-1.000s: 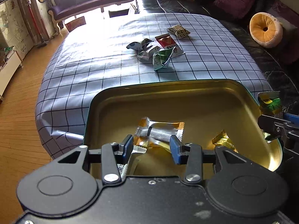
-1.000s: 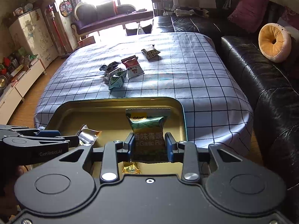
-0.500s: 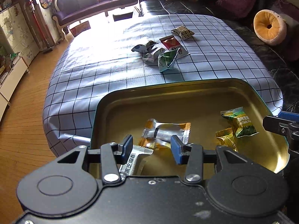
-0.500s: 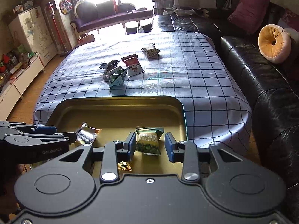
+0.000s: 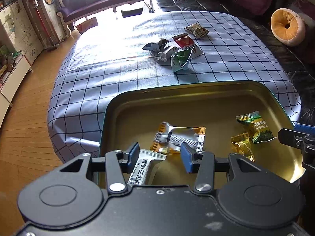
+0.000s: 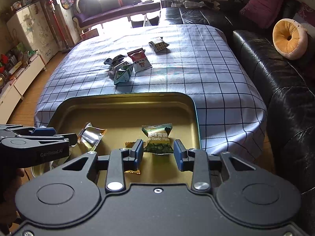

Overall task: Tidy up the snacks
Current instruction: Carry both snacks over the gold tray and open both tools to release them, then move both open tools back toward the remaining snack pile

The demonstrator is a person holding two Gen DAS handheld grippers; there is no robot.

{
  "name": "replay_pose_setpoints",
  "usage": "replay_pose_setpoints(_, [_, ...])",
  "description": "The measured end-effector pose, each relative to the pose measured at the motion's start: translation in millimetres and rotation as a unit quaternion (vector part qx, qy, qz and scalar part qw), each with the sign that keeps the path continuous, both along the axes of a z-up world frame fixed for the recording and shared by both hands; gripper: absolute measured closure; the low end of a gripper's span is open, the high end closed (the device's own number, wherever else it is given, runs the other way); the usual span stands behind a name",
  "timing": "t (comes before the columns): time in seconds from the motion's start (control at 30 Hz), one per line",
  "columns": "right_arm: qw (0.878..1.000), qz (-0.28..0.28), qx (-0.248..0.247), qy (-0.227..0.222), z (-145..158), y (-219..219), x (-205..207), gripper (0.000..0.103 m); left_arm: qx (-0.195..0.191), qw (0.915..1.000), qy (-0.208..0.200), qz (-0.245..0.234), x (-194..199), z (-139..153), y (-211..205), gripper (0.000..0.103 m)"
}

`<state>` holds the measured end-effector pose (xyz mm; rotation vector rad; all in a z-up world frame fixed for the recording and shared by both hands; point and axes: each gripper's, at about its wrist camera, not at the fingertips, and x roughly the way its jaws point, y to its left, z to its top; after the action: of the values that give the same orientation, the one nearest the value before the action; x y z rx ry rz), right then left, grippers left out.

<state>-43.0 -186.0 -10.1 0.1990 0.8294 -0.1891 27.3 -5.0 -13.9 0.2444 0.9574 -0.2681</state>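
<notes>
Green pea packet [image 6: 158, 140] in tin [image 6: 122, 106], between open right tongs [image 6: 157, 153].

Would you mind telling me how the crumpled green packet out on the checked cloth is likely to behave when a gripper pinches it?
The green packet looks puffed and creased, so it will probably crush and bend rather than stay stiff. Its glossy film may slip between the pads. It seems small and light, and it leans on the grey packet, so a push would likely slide both.

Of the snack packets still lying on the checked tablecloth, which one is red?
The red packet with a white lower half, in the middle of the group. The green one lies nearer the tin, and the patterned pale one lies farthest.
</notes>
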Motion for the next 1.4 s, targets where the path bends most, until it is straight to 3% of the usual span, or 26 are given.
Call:
replay_pose_setpoints(0.43, [0.999, 0.015, -0.036, 0.036, -2.3, 11.7, 8.2, 0.059, 0.008, 0.9999, 0.007, 0.008, 7.7, -0.4, 6.7, 0.055])
replay_pose_setpoints(0.7, [0.994, 0.038, -0.038, 0.095, -5.7, 15.7, 21.8, 0.059, 0.016, 0.9999, 0.000, 0.005, 14.2, 3.5, 10.7, 0.054])
replay_pose_setpoints(0.9, [0.985, 0.056, -0.080, 0.141, -5.0, 22.7, 36.6, 0.059, 0.028, 0.9994, -0.020, -0.006, 21.8, 11.1, 11.0, 0.051])
replay_pose_setpoints(1.0, [0.983, 0.066, -0.091, 0.144, -0.5, 24.7, 42.4, 0.059, 0.031, 0.9990, -0.030, -0.013, 27.4, 15.2, 10.6, 0.049])
replay_pose_setpoints(1.13, [0.986, 0.077, -0.055, 0.140, 8.1, 18.7, 54.6, 0.059, 0.026, 0.9987, -0.037, -0.022, 38.2, 21.3, 10.1, 0.049])
replay_pose_setpoints(1.27, [0.990, 0.061, -0.024, 0.128, 17.2, 9.5, 66.8, 0.059, 0.027, 0.9980, -0.049, -0.029, 48.4, 28.3, 8.4, 0.048])
replay_pose_setpoints(1.4, [0.992, 0.049, -0.031, 0.111, 25.6, 5.8, 77.4, 0.059, 0.028, 0.9977, -0.054, -0.030, 62.8, 34.4, 5.4, 0.047])
